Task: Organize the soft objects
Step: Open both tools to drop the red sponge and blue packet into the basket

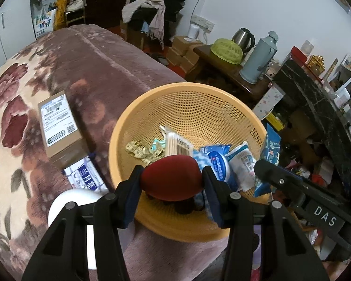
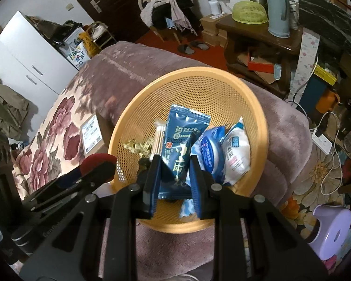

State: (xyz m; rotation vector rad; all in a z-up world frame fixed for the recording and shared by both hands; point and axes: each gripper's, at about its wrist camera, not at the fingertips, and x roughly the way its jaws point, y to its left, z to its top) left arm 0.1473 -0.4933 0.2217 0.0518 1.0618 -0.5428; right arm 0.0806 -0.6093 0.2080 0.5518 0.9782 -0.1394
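The left claw [image 1: 172, 181] pinches a dark red egg-shaped sponge [image 1: 173, 178] across its widest part, above the near rim of the round orange perforated plastic basket [image 1: 152, 103] at the bed's corner. The right claw [image 2: 174, 175] clamps a dark blue foil sachet [image 2: 180, 145] near its lower end, over the same basket. Both look light and yielding; the sponge squashes, and the sachet is probably slippery, so I'd hold it by the sealed edge.
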